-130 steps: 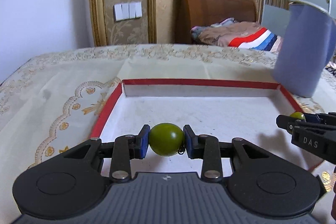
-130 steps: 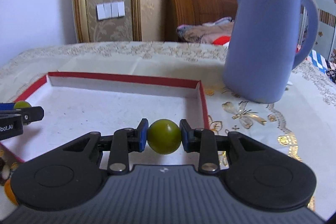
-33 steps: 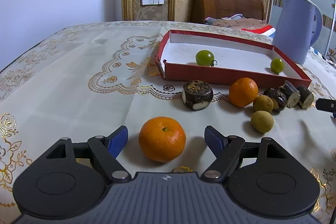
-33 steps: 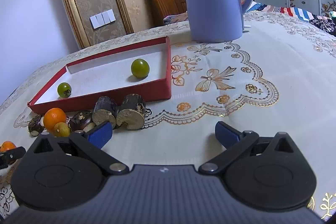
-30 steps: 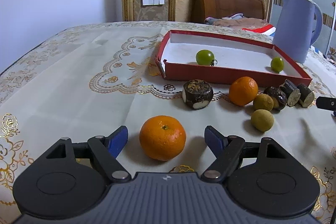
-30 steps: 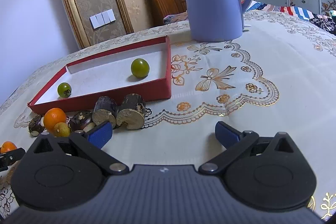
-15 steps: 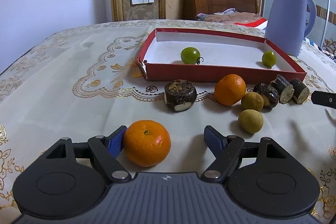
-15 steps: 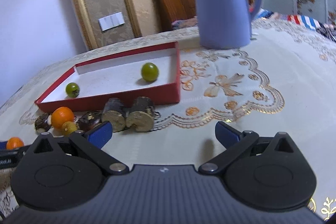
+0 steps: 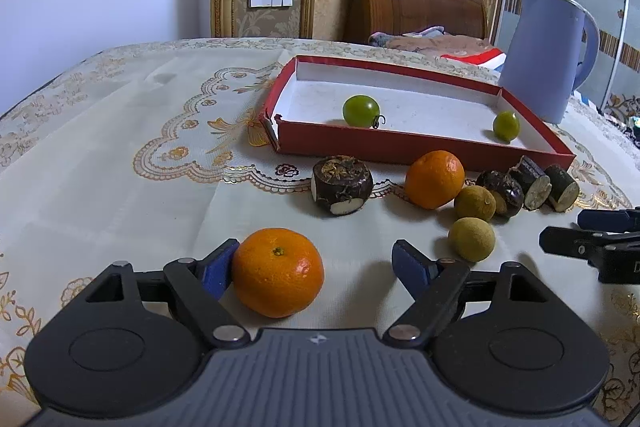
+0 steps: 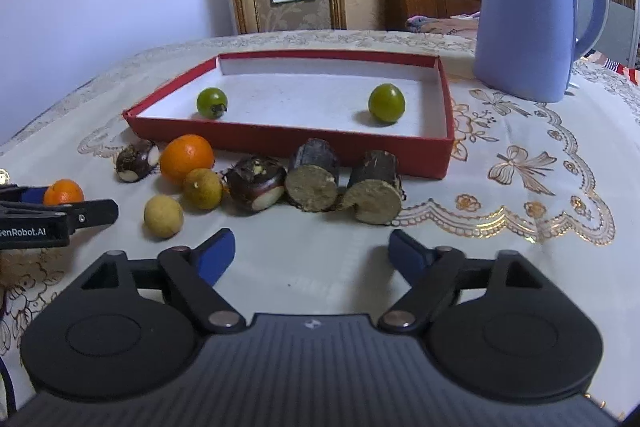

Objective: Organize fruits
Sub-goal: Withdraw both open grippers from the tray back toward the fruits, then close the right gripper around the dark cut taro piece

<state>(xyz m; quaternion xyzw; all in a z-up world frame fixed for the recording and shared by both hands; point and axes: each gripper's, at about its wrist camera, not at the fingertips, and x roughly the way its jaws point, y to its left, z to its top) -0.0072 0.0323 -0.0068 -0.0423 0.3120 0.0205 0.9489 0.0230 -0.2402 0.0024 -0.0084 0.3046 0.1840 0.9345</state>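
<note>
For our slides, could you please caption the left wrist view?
Left gripper opening around an orange; two green fruits in the red tray.

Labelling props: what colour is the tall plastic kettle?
Light blue plastic kettle; right wrist view shows it best.

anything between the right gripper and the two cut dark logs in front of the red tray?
No. In the right wrist view, only bare tablecloth lies between the right gripper, closing on nothing, and the logs.
</note>
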